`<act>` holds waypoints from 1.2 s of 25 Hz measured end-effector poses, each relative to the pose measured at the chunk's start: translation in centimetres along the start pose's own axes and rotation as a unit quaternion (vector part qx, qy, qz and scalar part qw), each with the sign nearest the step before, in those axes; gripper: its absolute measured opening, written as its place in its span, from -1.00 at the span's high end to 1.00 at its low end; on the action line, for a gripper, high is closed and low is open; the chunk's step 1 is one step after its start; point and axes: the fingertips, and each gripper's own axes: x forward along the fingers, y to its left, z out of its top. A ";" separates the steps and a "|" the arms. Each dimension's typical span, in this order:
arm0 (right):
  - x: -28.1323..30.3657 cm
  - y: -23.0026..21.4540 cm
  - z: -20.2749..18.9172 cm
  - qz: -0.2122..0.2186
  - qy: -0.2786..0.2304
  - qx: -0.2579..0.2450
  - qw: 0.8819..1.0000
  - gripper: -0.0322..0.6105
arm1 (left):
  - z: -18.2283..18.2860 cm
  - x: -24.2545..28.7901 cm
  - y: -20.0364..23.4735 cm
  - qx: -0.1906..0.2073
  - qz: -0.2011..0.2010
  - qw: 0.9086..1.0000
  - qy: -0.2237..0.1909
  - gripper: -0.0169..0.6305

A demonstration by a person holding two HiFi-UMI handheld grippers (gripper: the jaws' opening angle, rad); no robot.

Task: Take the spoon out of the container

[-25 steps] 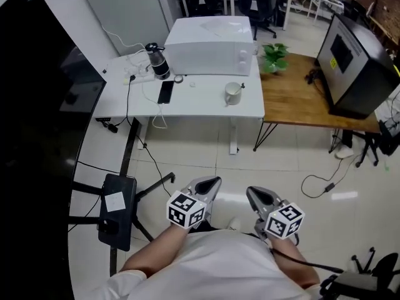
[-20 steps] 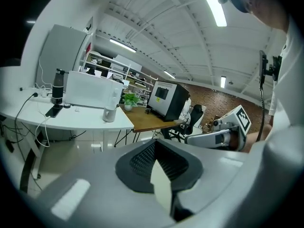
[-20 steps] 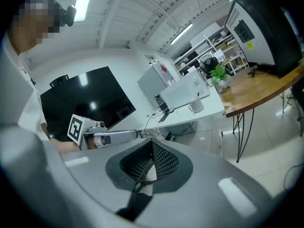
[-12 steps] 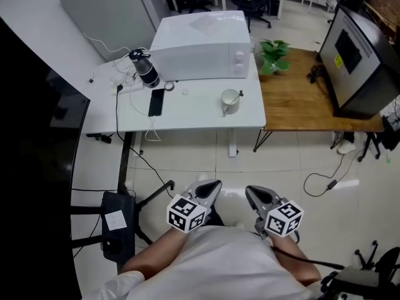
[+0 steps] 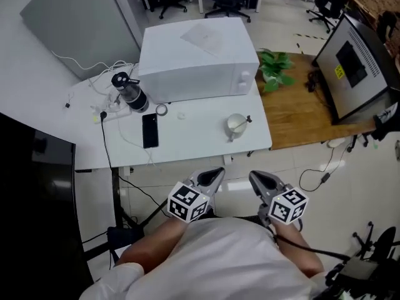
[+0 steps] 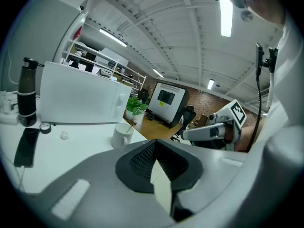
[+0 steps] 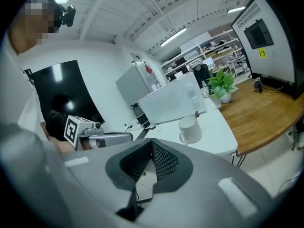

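The mug (image 5: 235, 125), microwave (image 5: 197, 61) and table (image 5: 200, 141) are white, the phone (image 5: 150, 130) black, the plant (image 5: 275, 67) green.

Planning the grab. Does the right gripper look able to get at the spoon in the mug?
Probably yes, once it moves in: the right gripper hangs short of the table, jaws shut, but nothing stands before the mug near the front edge, and the spoon handle sticks above its rim.

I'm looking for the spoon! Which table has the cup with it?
The white table: the cup with the spoon stands near its right edge. The wooden table has a plant, no cup.
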 end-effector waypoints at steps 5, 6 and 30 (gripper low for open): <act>4.3 -0.3 1.8 -0.010 0.001 -0.005 1.000 0.88 | 0.3 1.1 3.8 0.007 -0.023 0.999 0.022 0.94; 4.7 -0.6 2.1 -0.012 0.003 -0.009 1.000 0.88 | 0.4 1.3 4.3 0.001 -0.023 1.000 0.021 0.94; 8.9 -7.4 5.9 0.087 0.071 -0.040 0.993 0.80 | 5.0 7.5 9.3 -0.024 0.083 0.996 -0.018 0.94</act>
